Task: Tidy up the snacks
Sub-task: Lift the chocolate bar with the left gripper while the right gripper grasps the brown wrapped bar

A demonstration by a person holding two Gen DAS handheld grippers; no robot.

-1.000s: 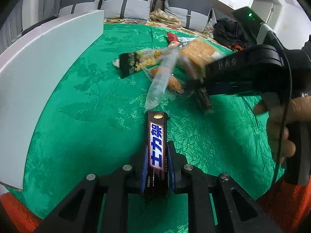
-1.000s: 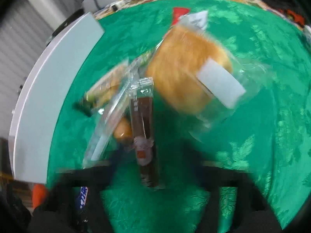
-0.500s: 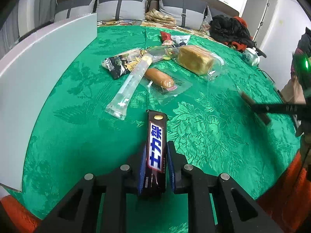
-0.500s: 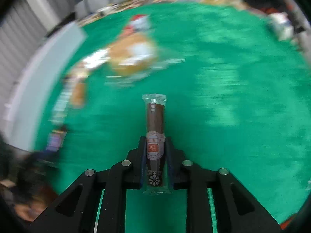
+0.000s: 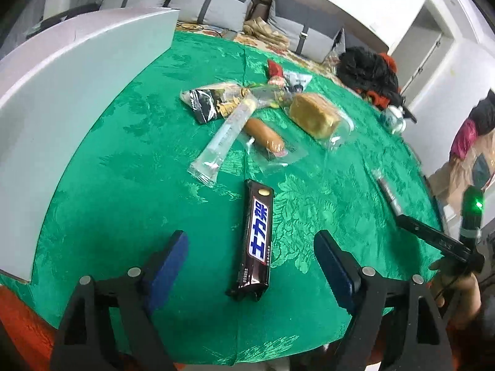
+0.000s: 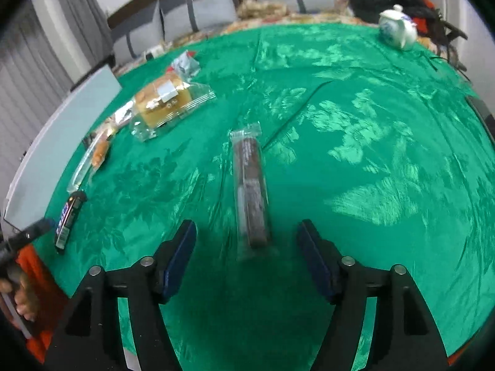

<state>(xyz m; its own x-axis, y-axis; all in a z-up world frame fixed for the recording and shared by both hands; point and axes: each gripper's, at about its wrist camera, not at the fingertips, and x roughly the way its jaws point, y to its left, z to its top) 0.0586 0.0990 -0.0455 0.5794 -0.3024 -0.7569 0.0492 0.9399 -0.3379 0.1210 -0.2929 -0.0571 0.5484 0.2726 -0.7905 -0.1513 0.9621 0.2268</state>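
Note:
A dark chocolate bar (image 5: 256, 241) with a blue-and-white label lies on the green tablecloth between the jaws of my left gripper (image 5: 250, 255); the jaws are opening and the pads stand clear of it. A brown snack bar in a clear wrapper (image 6: 250, 191) lies between the jaws of my right gripper (image 6: 247, 241), which are also opening and do not touch it. That brown snack bar (image 5: 386, 190) shows at the right of the left wrist view, and the chocolate bar (image 6: 66, 219) at the far left of the right wrist view.
A pile of snacks lies farther back: a wrapped cake (image 5: 315, 116), a sausage (image 5: 264, 134), a long clear packet (image 5: 224, 137) and a black-and-yellow bag (image 5: 210, 102). A white board (image 5: 65, 92) stands along the left edge. A white teapot (image 6: 397, 27) sits at the far right.
Both grippers opened and let go of their bars, which now lie on the cloth. The right gripper swung away from the pile to the right side of the table.

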